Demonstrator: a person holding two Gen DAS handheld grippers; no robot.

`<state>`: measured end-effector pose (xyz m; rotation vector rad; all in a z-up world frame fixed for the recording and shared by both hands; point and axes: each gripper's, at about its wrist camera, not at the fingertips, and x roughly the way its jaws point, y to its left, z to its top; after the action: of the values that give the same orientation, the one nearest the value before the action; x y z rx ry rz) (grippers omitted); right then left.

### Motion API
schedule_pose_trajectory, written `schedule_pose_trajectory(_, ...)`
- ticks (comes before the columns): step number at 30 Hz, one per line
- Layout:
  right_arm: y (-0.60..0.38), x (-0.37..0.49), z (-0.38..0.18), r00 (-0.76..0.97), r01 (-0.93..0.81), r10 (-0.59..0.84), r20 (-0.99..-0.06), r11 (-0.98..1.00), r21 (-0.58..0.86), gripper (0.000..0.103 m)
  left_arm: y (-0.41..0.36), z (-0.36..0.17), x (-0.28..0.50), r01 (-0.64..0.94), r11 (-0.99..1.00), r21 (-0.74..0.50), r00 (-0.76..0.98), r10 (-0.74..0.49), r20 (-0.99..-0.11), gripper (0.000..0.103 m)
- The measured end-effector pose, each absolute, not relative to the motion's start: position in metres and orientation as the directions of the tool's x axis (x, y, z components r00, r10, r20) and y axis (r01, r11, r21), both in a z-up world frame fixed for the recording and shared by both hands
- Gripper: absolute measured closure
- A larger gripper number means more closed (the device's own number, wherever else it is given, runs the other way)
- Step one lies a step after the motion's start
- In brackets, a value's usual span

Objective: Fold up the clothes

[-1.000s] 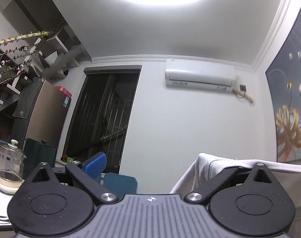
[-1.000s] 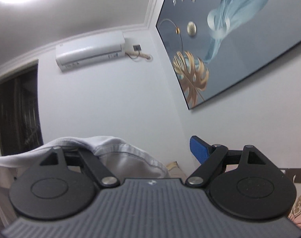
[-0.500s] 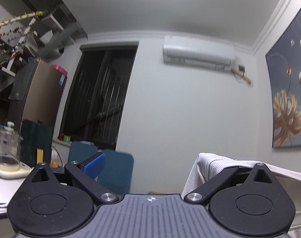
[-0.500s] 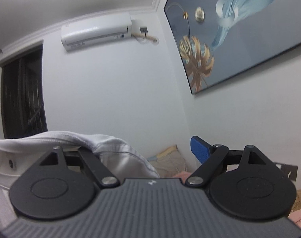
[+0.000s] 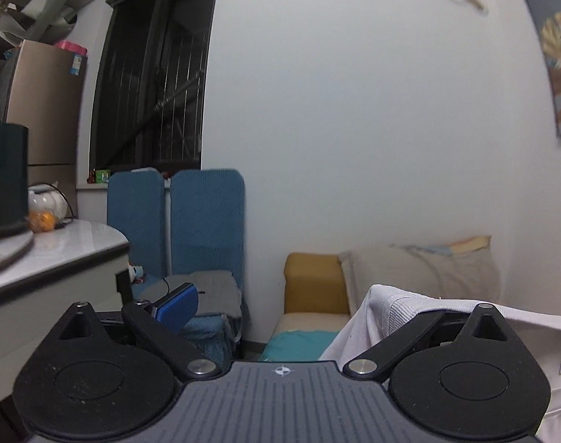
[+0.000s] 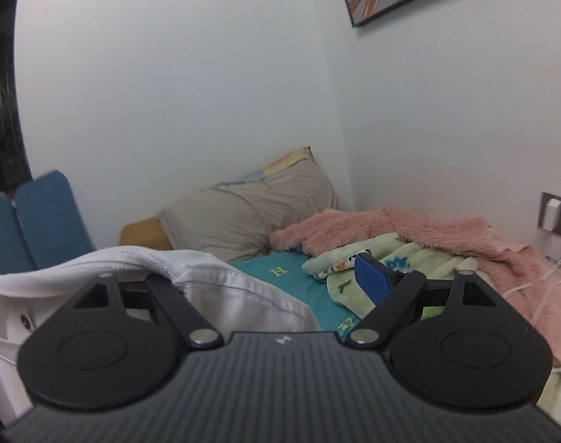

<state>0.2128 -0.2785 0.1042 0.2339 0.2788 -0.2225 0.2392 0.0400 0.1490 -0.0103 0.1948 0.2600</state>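
Note:
A white garment (image 5: 420, 317) with a ribbed collar and a small button hangs over the right finger of my left gripper (image 5: 284, 306) and hides that finger. The left finger's blue pad (image 5: 179, 308) is bare, and the jaws stand wide apart. In the right wrist view the same white garment (image 6: 221, 277) drapes over the left finger of my right gripper (image 6: 267, 280). Its blue right pad (image 6: 372, 282) is bare, and these jaws are also spread. The cloth stretches between the two grippers, held up above the bed.
Ahead lies a bed with a teal sheet (image 6: 291, 277), a beige pillow (image 6: 251, 214), a pink fleece blanket (image 6: 428, 232) and a green patterned blanket (image 6: 420, 262). Two blue chair backs (image 5: 203, 221) and a white counter (image 5: 59, 254) stand left. A wall socket (image 6: 553, 214) is at right.
Both cameras have tilted down from the ceiling and air conditioner to the bed, chairs and counter. The white garment stays draped over the same fingers.

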Motion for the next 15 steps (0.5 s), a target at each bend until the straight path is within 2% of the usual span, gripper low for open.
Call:
schedule_pose_trajectory(3, -0.274, 0.286, 0.059, 0.932, 0.252, -0.2, -0.303, 0.957, 0.144, 0.019, 0.032, 0.094, 0.32, -0.284, 0.958, 0.034, 0.934, 0.285, -0.216, 0.002)
schedule_pose_trajectory(7, -0.272, 0.388, -0.016, 0.906, 0.253, -0.205, -0.371, 0.964, 0.083, 0.02, 0.032, 0.001, 0.435, -0.278, 0.959, 0.05, 0.907, 0.279, -0.315, 0.002)
schedule_pose_trajectory(10, -0.274, 0.45, -0.079, 0.87, 0.229, -0.18, -0.459, 0.972, 0.053, 0.02, 0.039, -0.074, 0.507, -0.241, 0.968, 0.072, 0.866, 0.248, -0.435, 0.002)
schedule_pose_trajectory(12, -0.274, 0.484, -0.119, 0.834, 0.205, -0.154, -0.53, 0.978, 0.038, 0.02, 0.044, -0.12, 0.541, -0.193, 0.979, 0.059, 0.827, 0.195, -0.527, 0.004)
schedule_pose_trajectory(15, -0.275, 0.507, -0.167, 0.758, 0.163, -0.074, -0.648, 0.984, 0.078, 0.02, 0.048, -0.17, 0.566, -0.07, 0.998, -0.004, 0.762, 0.051, -0.645, 0.006)
